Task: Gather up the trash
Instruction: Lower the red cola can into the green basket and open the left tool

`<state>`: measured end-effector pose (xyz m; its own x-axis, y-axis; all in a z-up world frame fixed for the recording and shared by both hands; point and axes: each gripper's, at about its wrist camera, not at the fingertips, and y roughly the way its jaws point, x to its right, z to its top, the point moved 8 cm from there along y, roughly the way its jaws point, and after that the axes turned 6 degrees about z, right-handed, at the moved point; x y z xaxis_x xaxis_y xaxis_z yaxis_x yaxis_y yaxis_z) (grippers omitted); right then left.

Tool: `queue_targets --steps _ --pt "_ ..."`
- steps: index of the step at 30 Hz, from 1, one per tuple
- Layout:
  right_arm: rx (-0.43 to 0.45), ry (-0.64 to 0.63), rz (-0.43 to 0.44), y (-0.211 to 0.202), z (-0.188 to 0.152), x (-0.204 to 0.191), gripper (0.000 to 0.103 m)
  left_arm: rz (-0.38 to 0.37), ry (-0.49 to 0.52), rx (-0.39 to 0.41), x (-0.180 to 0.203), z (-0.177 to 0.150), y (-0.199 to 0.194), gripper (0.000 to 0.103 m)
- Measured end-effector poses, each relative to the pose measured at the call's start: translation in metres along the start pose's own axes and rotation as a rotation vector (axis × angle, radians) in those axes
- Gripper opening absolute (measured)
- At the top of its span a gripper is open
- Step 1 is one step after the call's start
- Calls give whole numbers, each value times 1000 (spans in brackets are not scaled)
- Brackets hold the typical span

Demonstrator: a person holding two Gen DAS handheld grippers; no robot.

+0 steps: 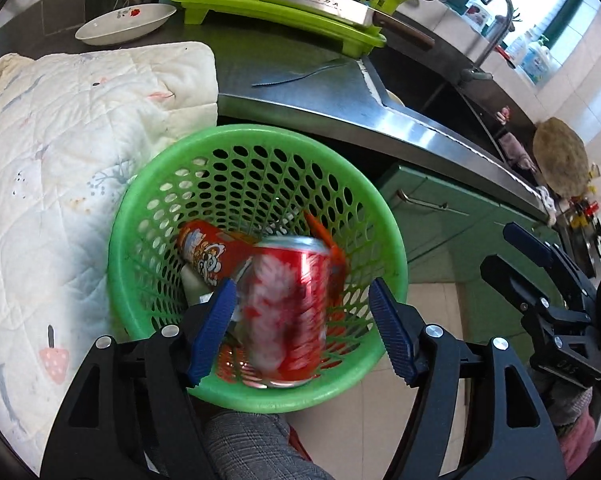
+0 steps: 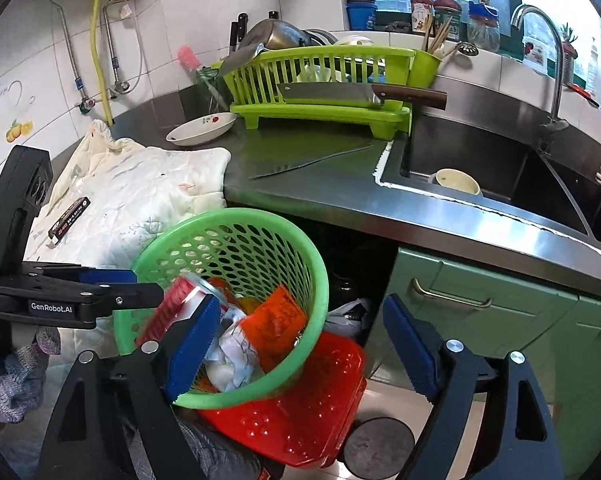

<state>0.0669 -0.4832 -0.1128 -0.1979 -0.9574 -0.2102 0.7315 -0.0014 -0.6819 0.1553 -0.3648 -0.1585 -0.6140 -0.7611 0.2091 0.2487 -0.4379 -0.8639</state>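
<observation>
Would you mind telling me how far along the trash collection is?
Done: crumpled paper and an orange wrapper lie in the green perforated plastic basket. In hand: a blurred red soda can between the left gripper's open jaws. Left: the dark rectangular packet on the quilt.

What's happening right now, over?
Left tool open; red can blurred between its jaws, over green basket. Right tool open, empty. Nothing blocking the basket.
</observation>
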Motion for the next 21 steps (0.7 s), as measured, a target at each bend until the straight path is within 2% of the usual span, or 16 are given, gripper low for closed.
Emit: queue_targets --steps 11,21 --pt "7 -17 44 0 2 -26 82 71 -36 63 -44 -4 -40 69" --pt "6 -64 100 5 12 -70 85 204 -107 148 -115 -2 -83 69"
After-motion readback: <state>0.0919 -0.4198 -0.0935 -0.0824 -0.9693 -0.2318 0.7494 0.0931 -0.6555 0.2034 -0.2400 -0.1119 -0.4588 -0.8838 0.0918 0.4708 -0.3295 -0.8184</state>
